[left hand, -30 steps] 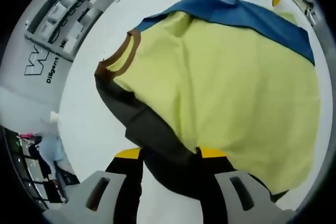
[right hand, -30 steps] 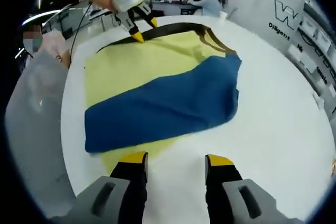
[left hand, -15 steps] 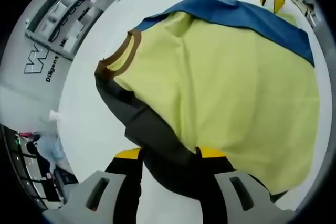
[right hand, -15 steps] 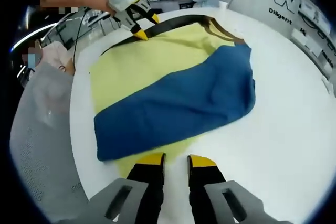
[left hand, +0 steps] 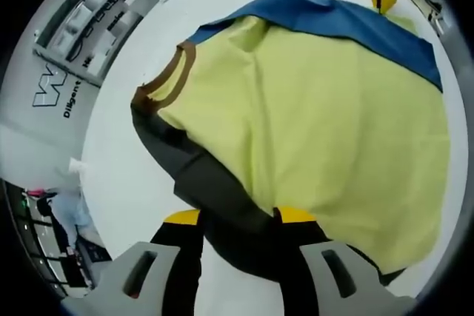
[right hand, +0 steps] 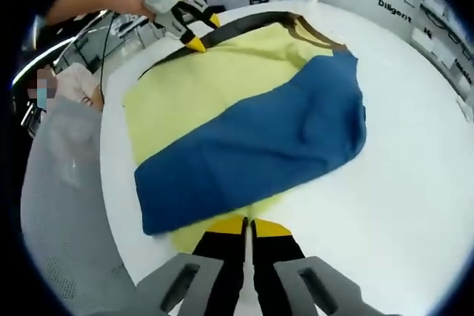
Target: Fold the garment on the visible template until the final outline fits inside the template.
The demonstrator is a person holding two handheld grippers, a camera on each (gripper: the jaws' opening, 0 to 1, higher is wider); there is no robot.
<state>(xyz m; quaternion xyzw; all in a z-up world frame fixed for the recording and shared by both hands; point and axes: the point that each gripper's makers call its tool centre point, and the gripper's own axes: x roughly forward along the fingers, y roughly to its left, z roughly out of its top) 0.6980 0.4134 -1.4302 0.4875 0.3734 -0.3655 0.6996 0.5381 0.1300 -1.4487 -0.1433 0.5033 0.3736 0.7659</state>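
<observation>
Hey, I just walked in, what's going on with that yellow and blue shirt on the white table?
A person is folding a garment on a white table with two handheld grippers. The left gripper sits at the dark sleeve edge, its tips either side of the fabric. The right gripper is shut on the yellow hem beside the blue panel. The fold is not finished.

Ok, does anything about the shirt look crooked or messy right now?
Nothing is damaged or spilled. The garment lies mostly flat on the white table, but the folded blue panel runs diagonally across the yellow, so that fold looks askew. Mild wrinkles show near the brown collar.
</observation>
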